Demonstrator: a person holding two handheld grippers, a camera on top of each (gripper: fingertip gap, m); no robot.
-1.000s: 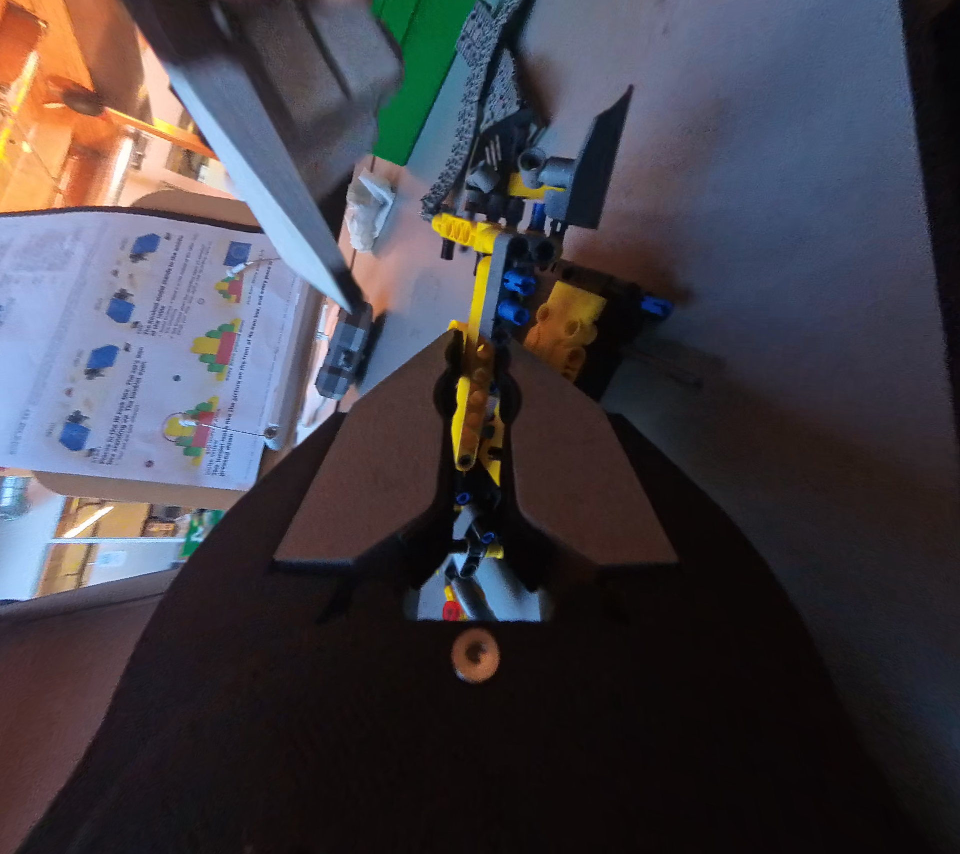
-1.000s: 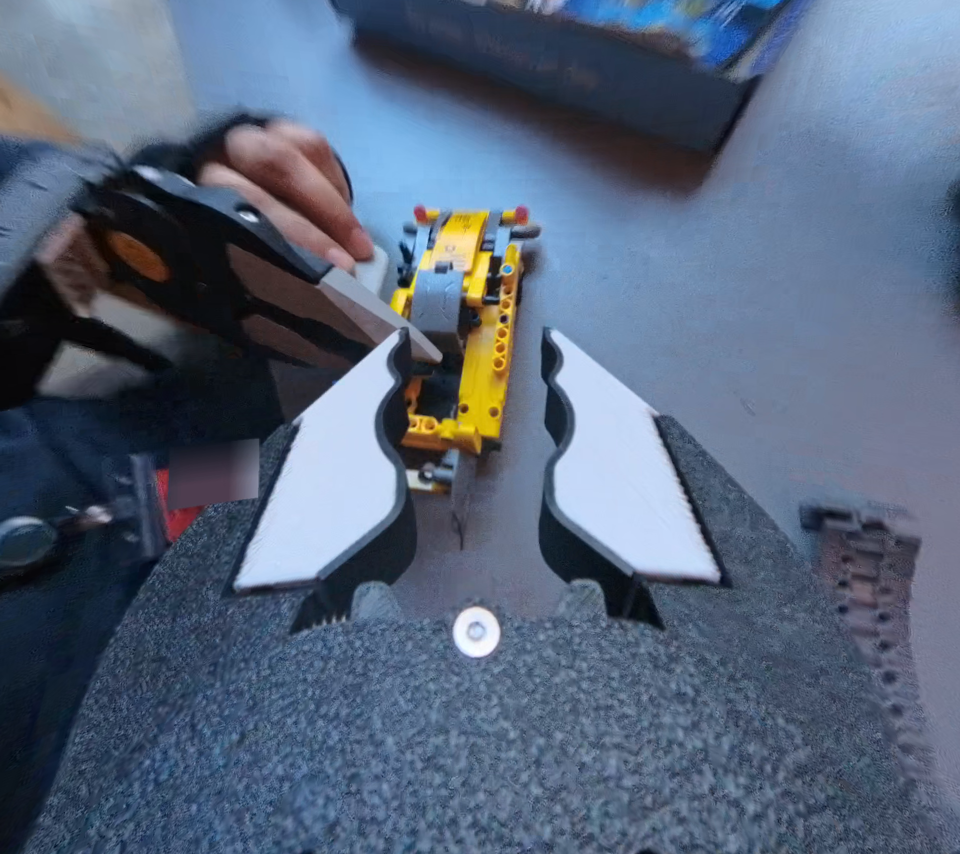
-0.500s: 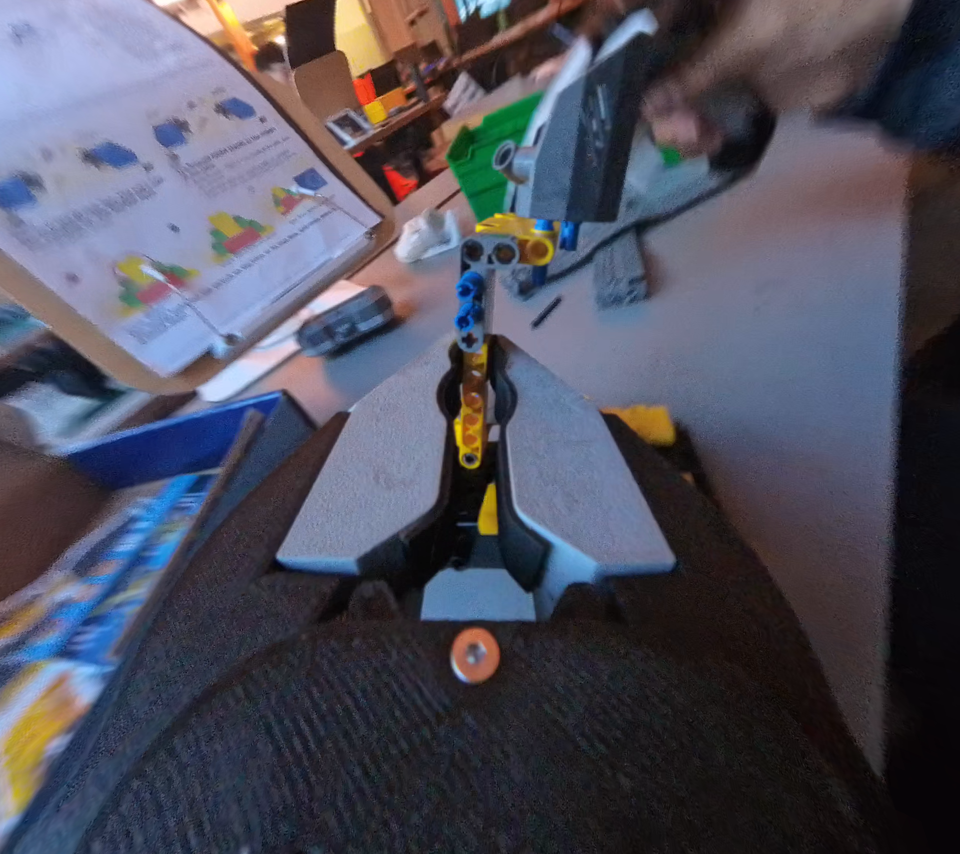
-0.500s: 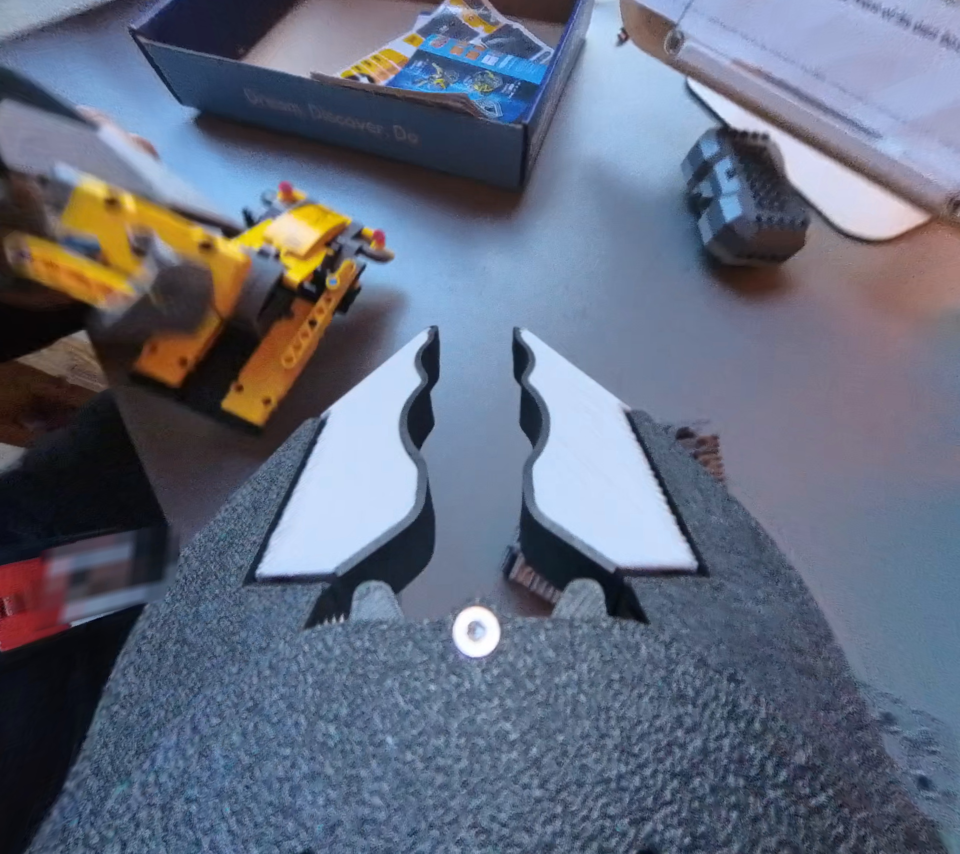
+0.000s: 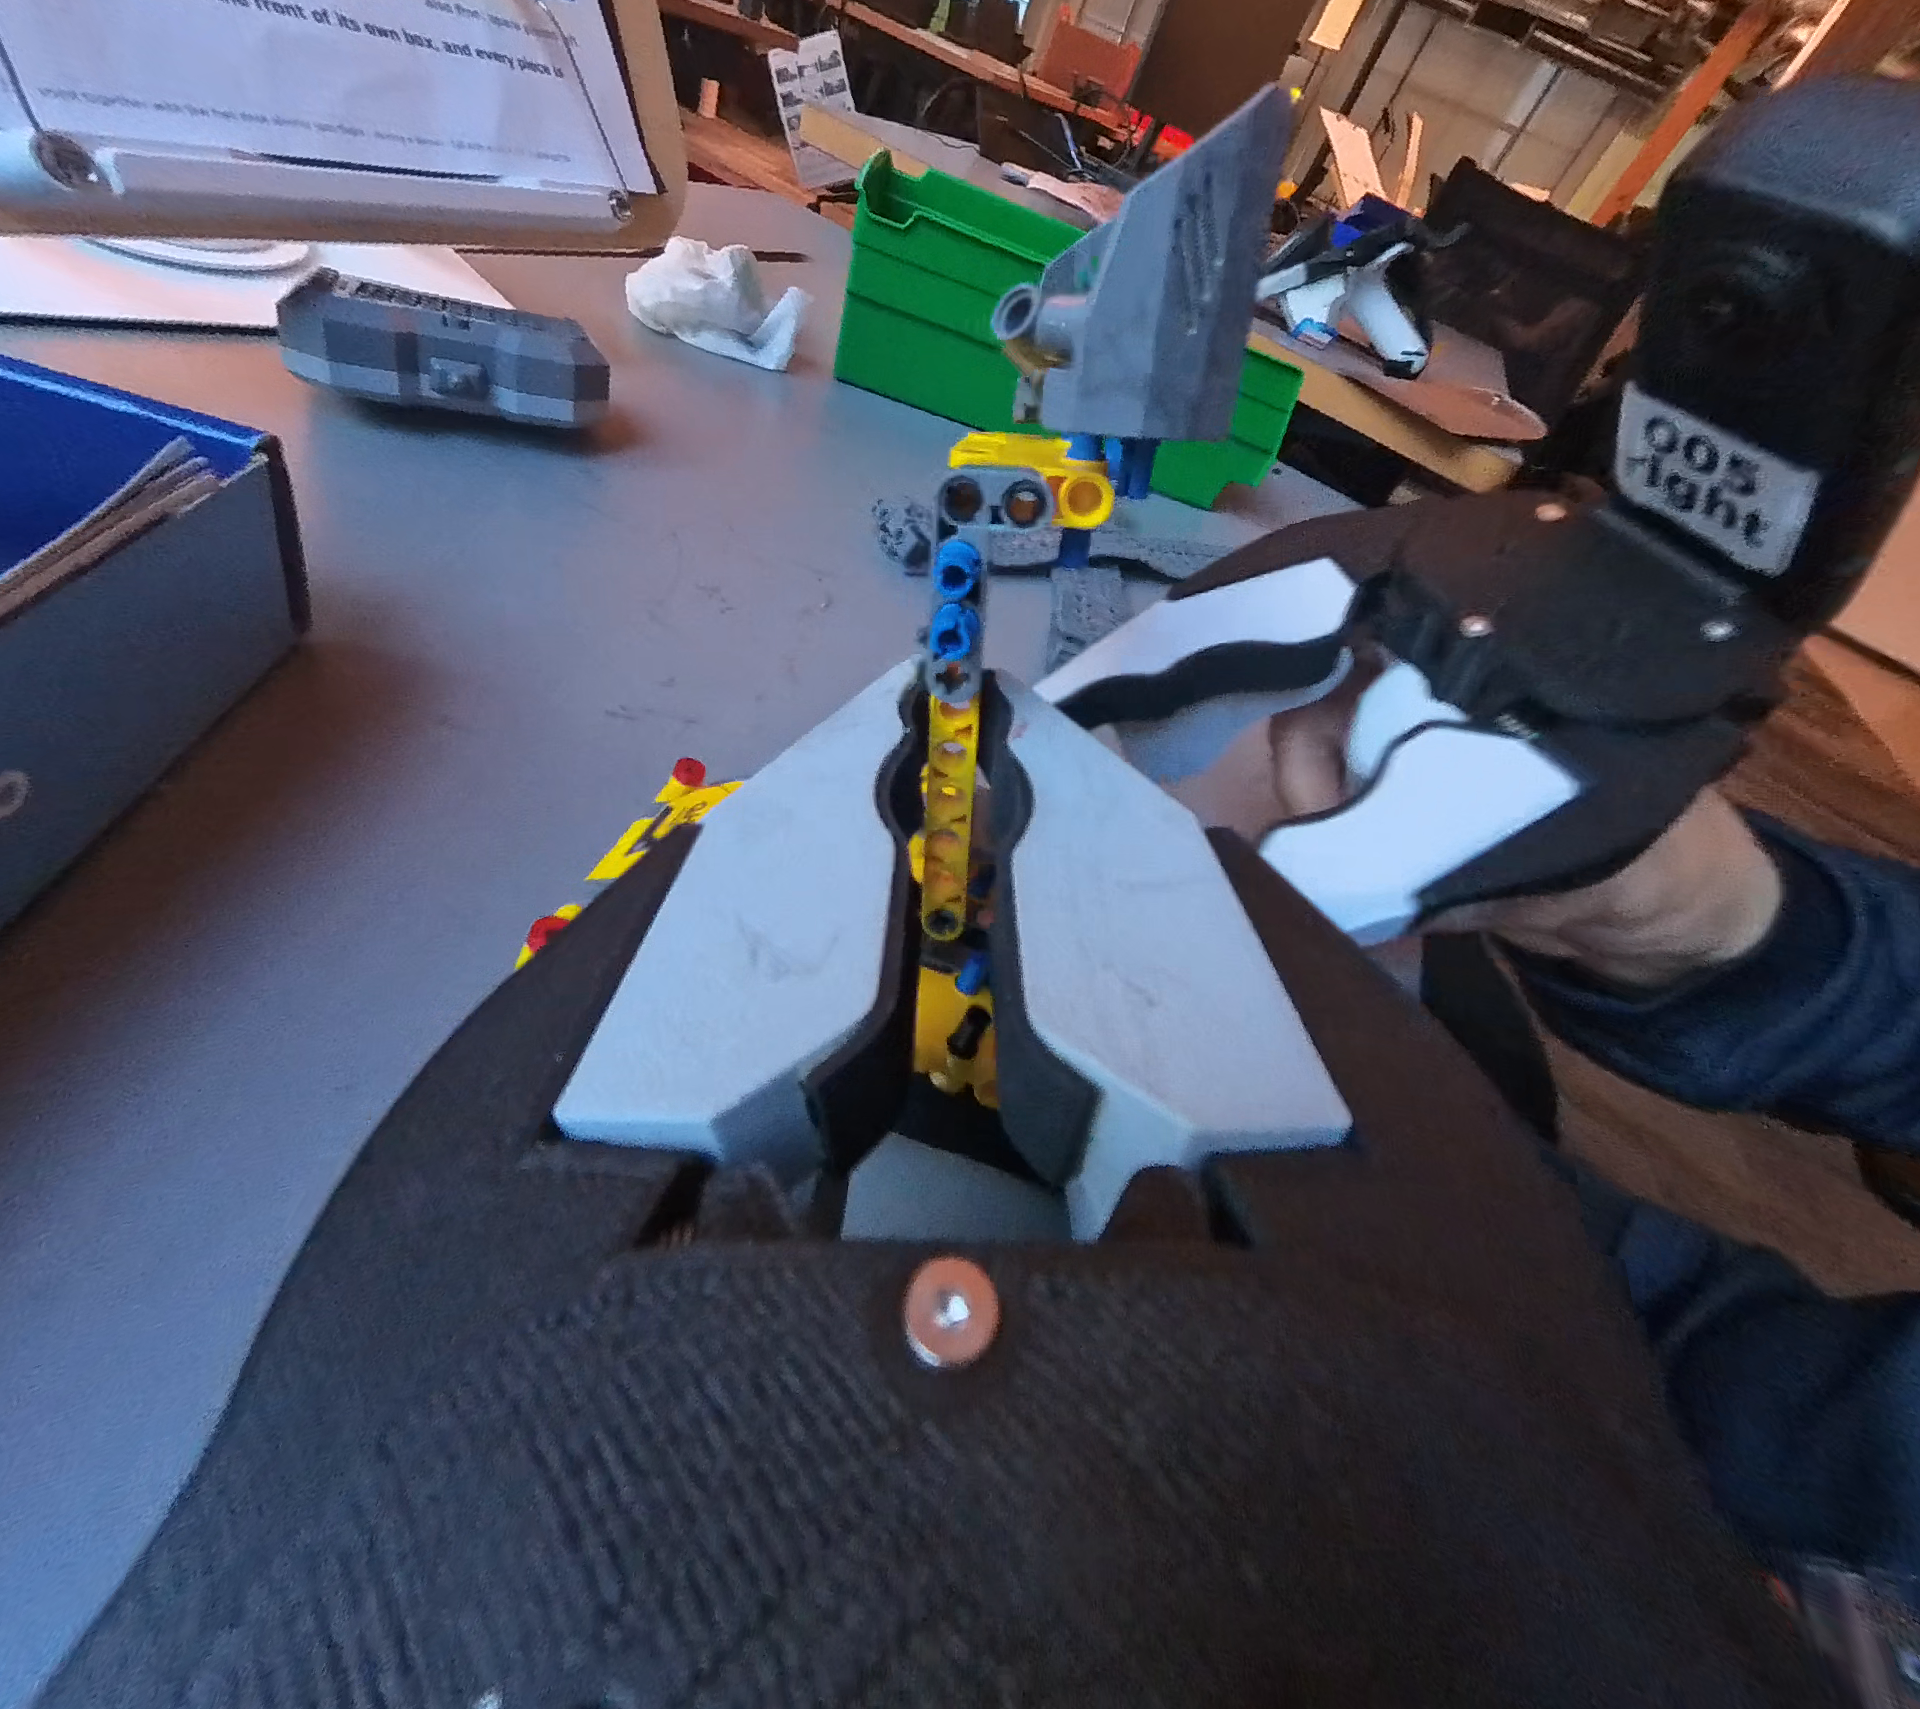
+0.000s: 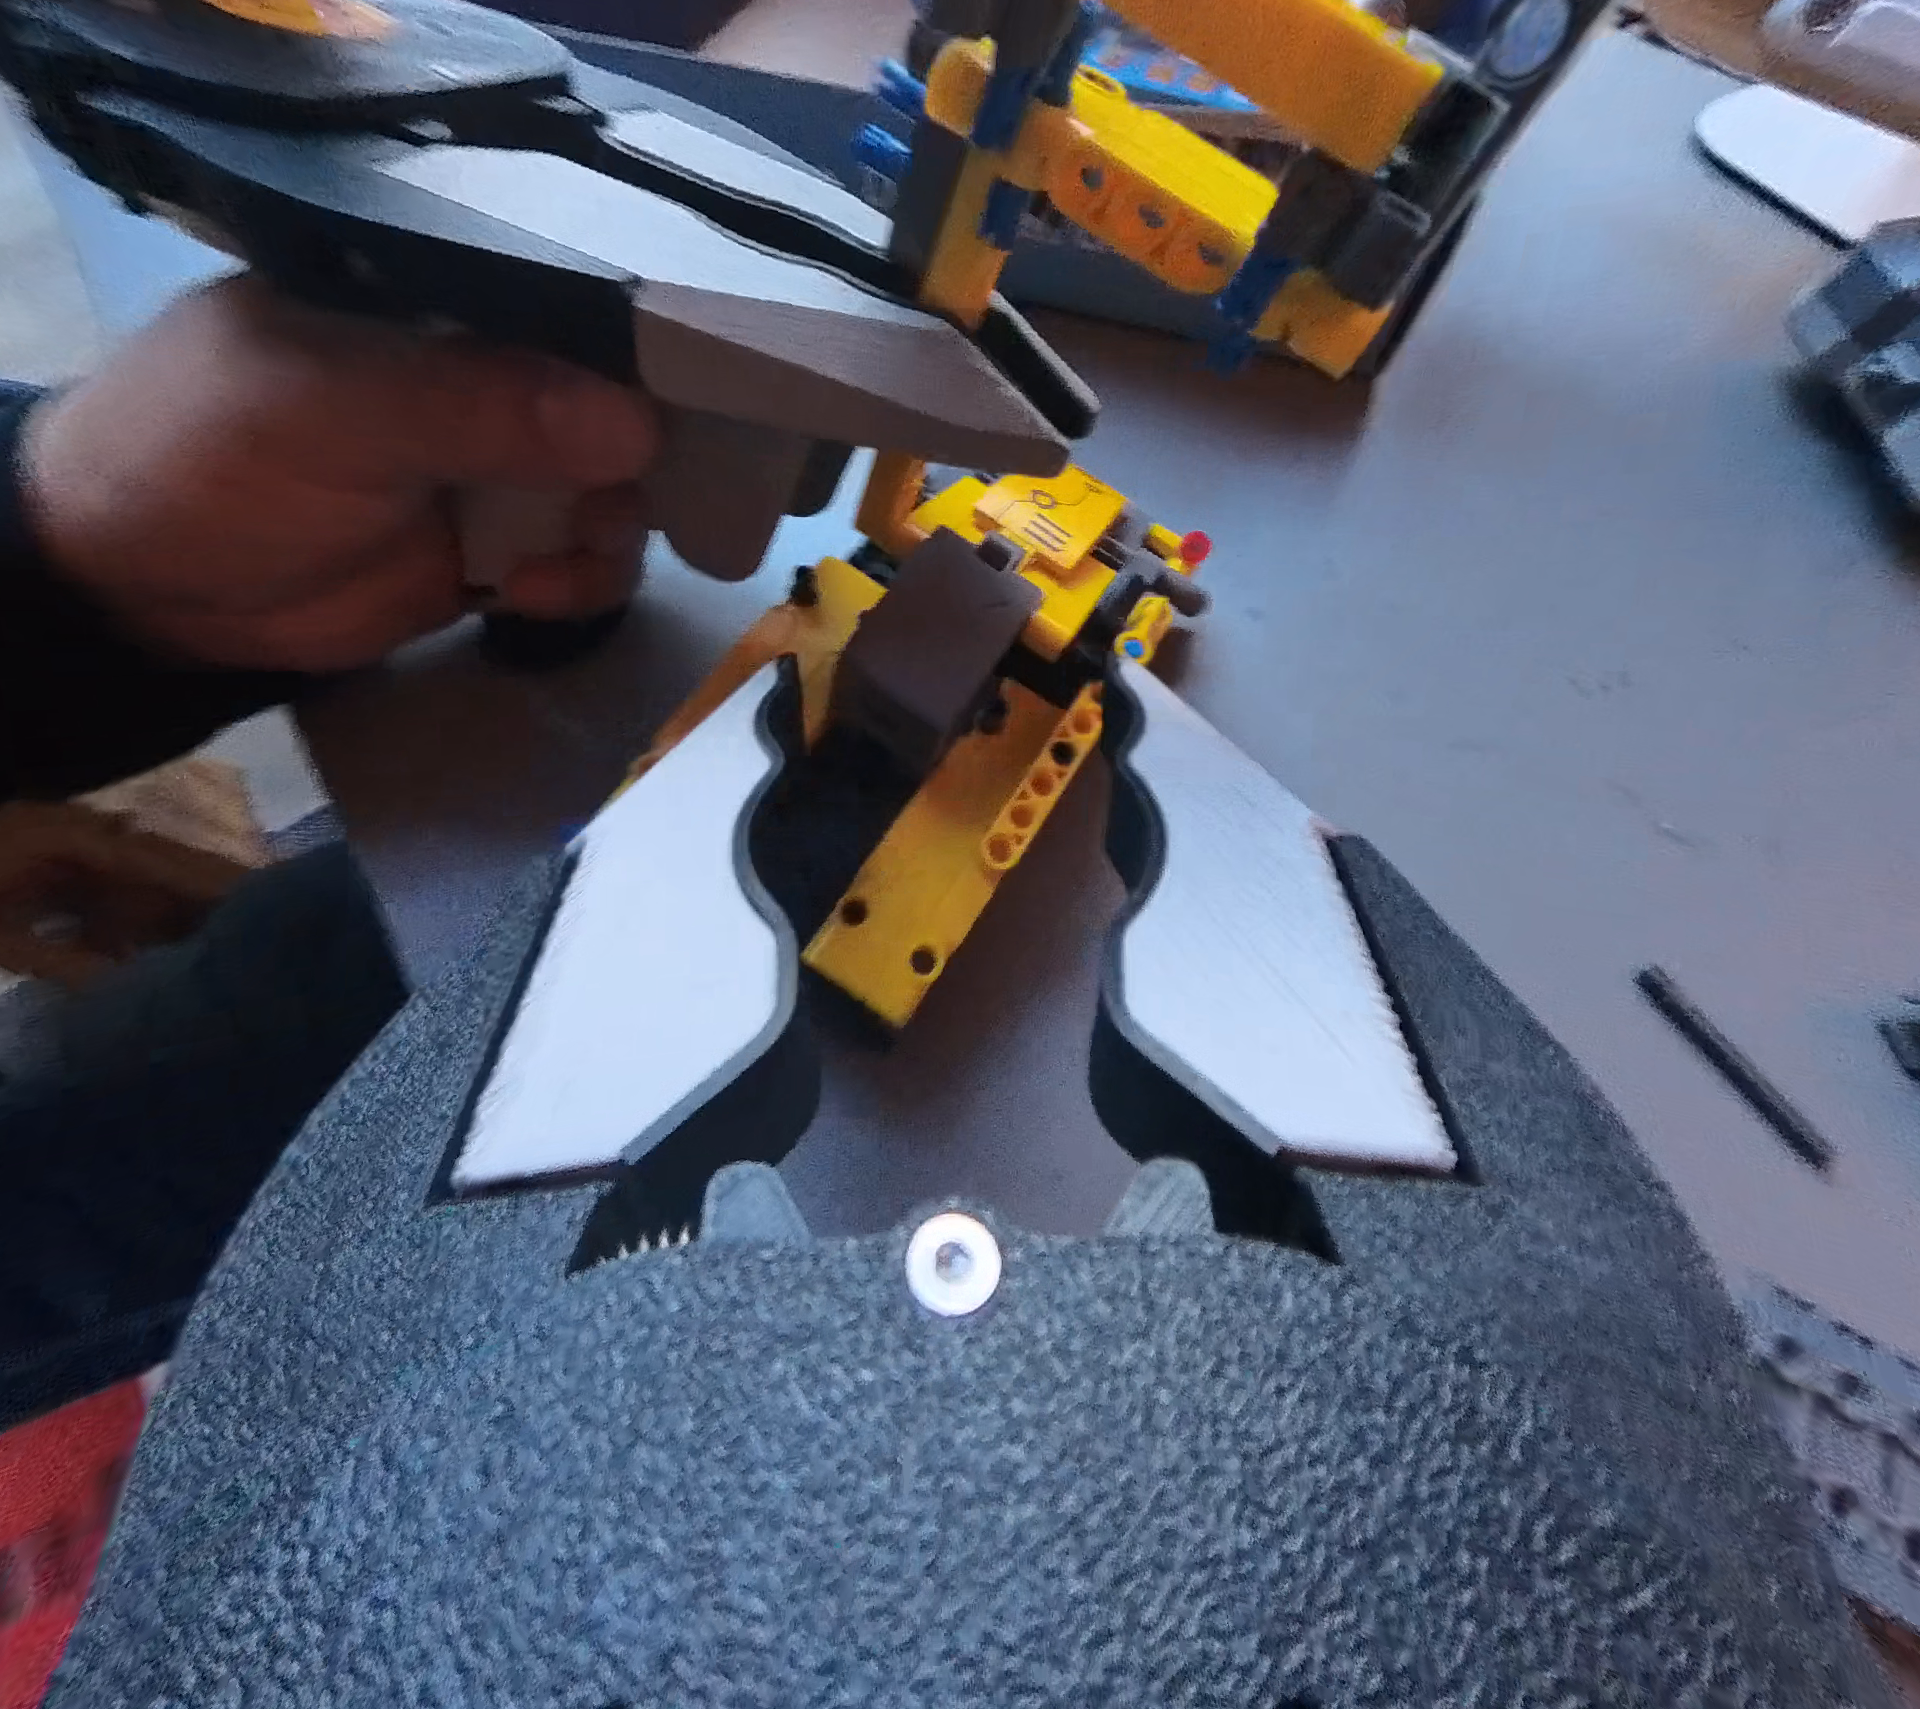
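Left wrist view: our left gripper [image 5: 951, 703] clamps a yellow beam [image 5: 948, 812]. Our right gripper [image 6: 951, 703], jaws wide, straddles the vehicle [image 6: 977, 724] on the table [image 6: 1558, 620].

Dim, warm orange ceiling glow, wide-angle edge bending, blurred close objects.

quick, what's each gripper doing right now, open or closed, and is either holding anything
Left gripper: shut on the yellow brick arm of the toy model.
Right gripper: open, holding nothing; its fingers straddle the yellow model body.
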